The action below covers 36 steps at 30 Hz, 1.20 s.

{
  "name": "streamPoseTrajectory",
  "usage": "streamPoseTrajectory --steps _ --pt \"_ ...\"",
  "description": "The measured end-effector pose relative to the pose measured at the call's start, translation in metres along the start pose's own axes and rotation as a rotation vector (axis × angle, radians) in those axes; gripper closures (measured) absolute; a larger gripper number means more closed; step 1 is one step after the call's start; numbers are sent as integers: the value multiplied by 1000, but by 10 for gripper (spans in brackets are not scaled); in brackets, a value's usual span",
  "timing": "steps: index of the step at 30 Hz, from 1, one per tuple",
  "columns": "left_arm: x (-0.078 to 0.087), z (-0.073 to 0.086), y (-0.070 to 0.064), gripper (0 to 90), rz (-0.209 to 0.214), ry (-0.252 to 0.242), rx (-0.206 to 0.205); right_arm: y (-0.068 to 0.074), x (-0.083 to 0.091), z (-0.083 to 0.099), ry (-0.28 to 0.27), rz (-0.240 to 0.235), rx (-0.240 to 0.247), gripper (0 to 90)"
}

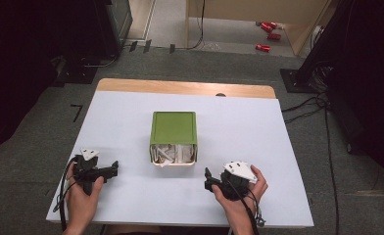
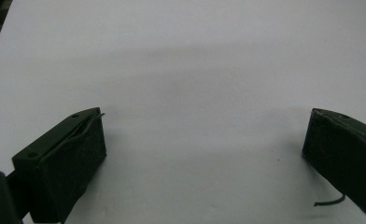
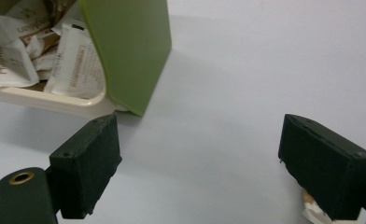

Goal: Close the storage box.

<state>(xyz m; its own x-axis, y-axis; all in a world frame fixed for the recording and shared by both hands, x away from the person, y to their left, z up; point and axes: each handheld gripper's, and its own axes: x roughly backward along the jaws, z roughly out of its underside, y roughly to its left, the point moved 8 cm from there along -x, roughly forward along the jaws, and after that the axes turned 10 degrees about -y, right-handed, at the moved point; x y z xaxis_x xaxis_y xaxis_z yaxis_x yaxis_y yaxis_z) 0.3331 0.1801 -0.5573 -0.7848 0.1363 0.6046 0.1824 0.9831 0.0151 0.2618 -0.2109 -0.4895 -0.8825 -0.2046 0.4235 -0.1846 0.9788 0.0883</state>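
While the green-lidded box [image 1: 173,138] of white sachets [image 1: 170,153] sits mid-desk [image 1: 249,132], its lid slid back and the near end uncovered, both hand-held grippers rest nearer the person than the box. Left hand-held gripper [image 1: 112,169]: well apart to the box's left, jaws wide over bare desk. Right hand-held gripper [image 1: 207,178]: near the box's front right corner, jaws wide, gripping nothing.

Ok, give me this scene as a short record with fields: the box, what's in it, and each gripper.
box: green-lidded box at mid-table, cream base, lid slid back so the near end is uncovered
contents: white paper sachets, piled loosely
left gripper: open, over bare white table, left of box
right gripper: open, near box's corner, apart from it
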Motion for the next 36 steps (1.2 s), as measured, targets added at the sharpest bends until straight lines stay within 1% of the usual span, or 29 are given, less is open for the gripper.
streamPoseTrajectory --steps 2,13,16,27,36 --pt "0 0 0 0 0 0 0 -5 1 2 5 5 -7 128" --pt "0 0 0 0 0 0 0 -35 7 8 14 51 -11 129" --pt "0 0 0 0 0 0 0 -44 8 10 20 54 -30 131" --pt "0 0 0 0 0 0 0 -75 16 18 20 102 -33 131" --pt "0 0 0 0 0 0 0 -97 20 26 32 139 -45 131"
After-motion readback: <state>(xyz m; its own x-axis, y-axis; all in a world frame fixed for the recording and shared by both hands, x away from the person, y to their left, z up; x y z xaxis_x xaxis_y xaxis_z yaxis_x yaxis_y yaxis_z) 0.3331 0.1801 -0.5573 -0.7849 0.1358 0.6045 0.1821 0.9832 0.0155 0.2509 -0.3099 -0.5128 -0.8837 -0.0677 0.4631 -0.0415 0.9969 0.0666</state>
